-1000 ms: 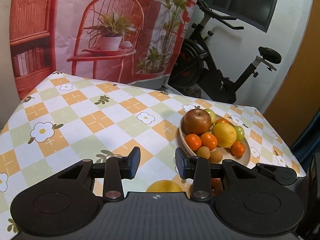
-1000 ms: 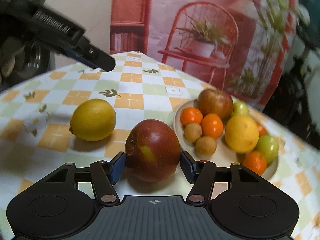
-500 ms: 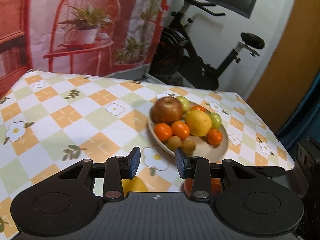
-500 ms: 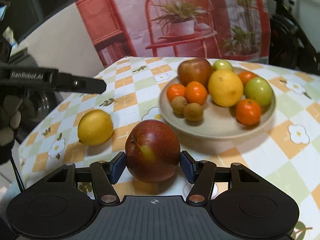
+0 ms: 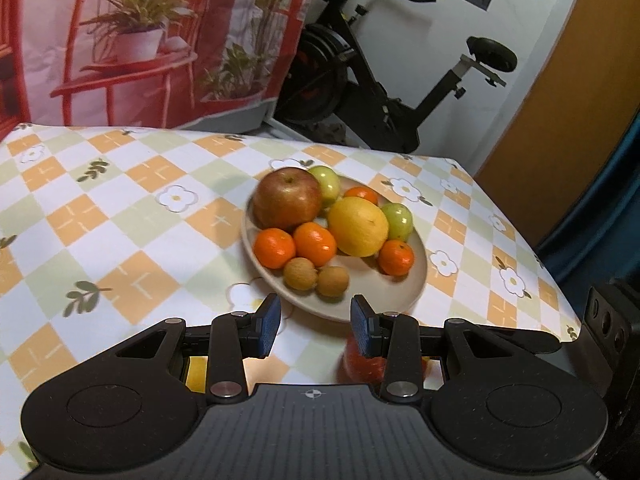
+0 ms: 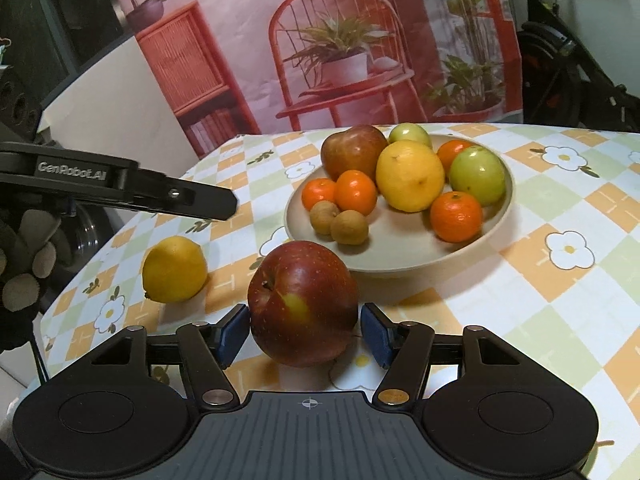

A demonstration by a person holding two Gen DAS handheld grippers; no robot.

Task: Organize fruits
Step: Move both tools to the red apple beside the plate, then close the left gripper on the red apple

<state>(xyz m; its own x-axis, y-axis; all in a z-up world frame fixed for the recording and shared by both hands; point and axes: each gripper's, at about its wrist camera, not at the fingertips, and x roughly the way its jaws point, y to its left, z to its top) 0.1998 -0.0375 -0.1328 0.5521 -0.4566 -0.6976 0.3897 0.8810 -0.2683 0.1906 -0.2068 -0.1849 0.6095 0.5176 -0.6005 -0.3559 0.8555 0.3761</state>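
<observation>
A dark red apple sits between the pads of my right gripper, low over the tablecloth in front of the beige plate; both pads lie against its sides. The plate holds another apple, a lemon, green fruits, tangerines and two small brown fruits. A loose lemon lies on the cloth to the left of the apple. My left gripper hovers just short of the plate, its jaws a little apart with nothing between them. The held apple peeks out under its right finger.
The checked tablecloth stretches to the left of the plate. An exercise bike and a printed backdrop stand behind the table. The table's right edge drops off near an orange door. A gloved hand holds the left gripper's finger above the lemon.
Both grippers have moved across the table and turned toward the plate, which now sits closer and more central in both views. The right gripper has rolled level with the apple still between its pads.
</observation>
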